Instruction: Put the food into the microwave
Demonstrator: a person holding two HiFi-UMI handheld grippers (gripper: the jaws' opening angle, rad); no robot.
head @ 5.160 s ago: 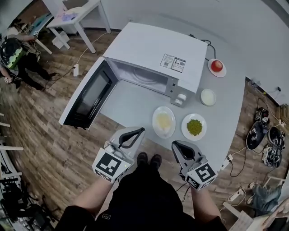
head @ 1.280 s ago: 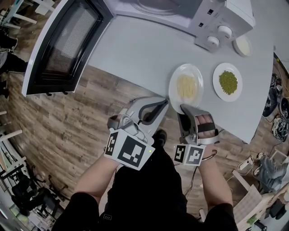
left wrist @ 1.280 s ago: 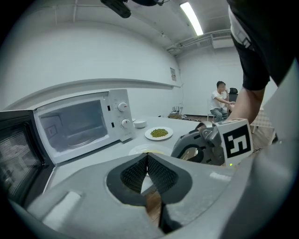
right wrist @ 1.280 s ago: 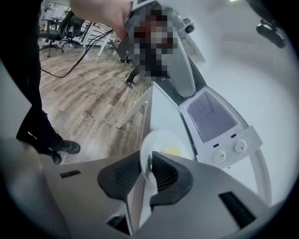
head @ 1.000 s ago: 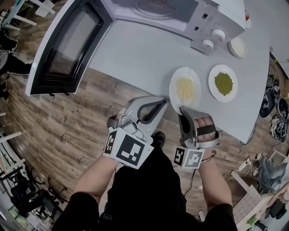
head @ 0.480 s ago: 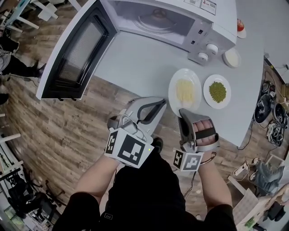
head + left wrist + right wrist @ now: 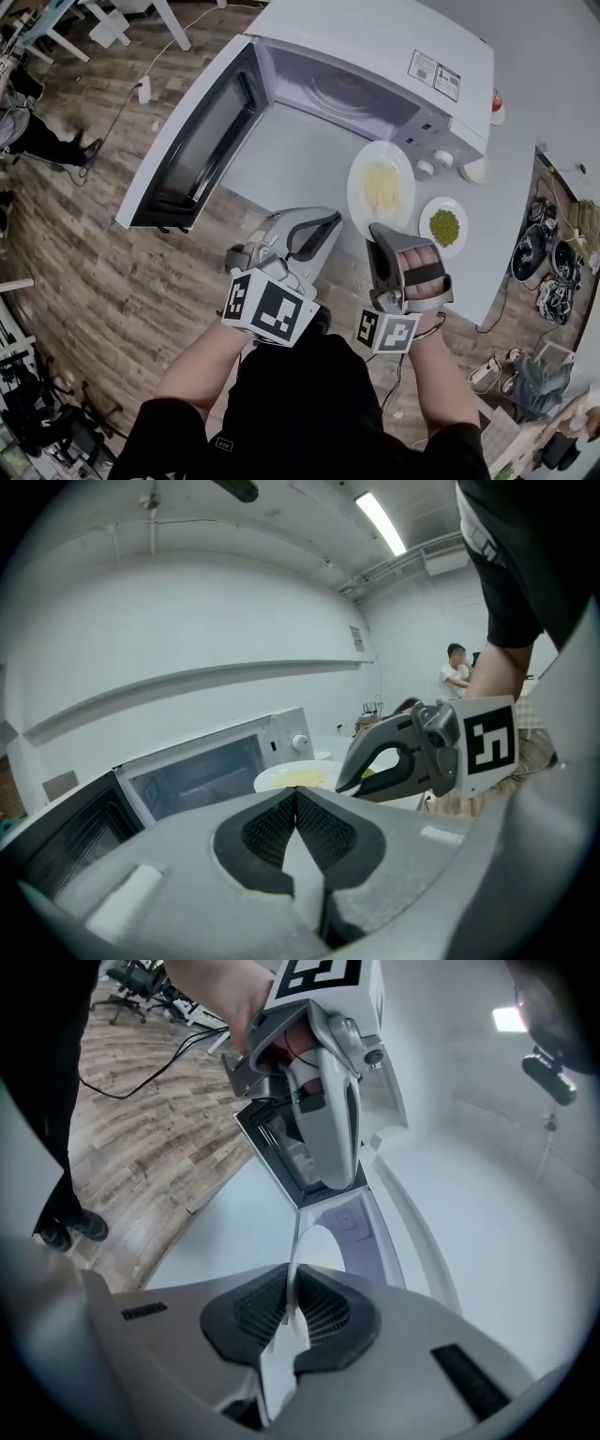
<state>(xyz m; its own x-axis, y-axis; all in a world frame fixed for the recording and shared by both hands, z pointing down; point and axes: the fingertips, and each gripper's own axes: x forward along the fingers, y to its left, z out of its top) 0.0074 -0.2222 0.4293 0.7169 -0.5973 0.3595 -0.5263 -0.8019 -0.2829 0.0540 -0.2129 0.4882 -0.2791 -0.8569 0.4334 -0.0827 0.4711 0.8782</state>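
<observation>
Plate (image 7: 382, 183) now lifted off table (image 7: 281, 159), rim pinched in right gripper (image 7: 378, 231); left gripper (image 7: 332, 221) closed, empty. Ready for microwave (image 7: 375, 56), far left.

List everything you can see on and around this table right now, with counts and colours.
microwave: one, white, back of the table, door open to the left
table: one, pale grey, under it all
plate of pale yellow food: one, white, in front of the microwave
plate of green peas: one, white, on the table to its right
small dish: one, white, by the microwave's front right corner
red fruit: one, behind the microwave, mostly hidden
bystander: one, dark clothes, far left on the wooden floor
left gripper: one, grey, jaws shut, empty
right gripper: one, grey, pinching the yellow food plate's near rim
</observation>
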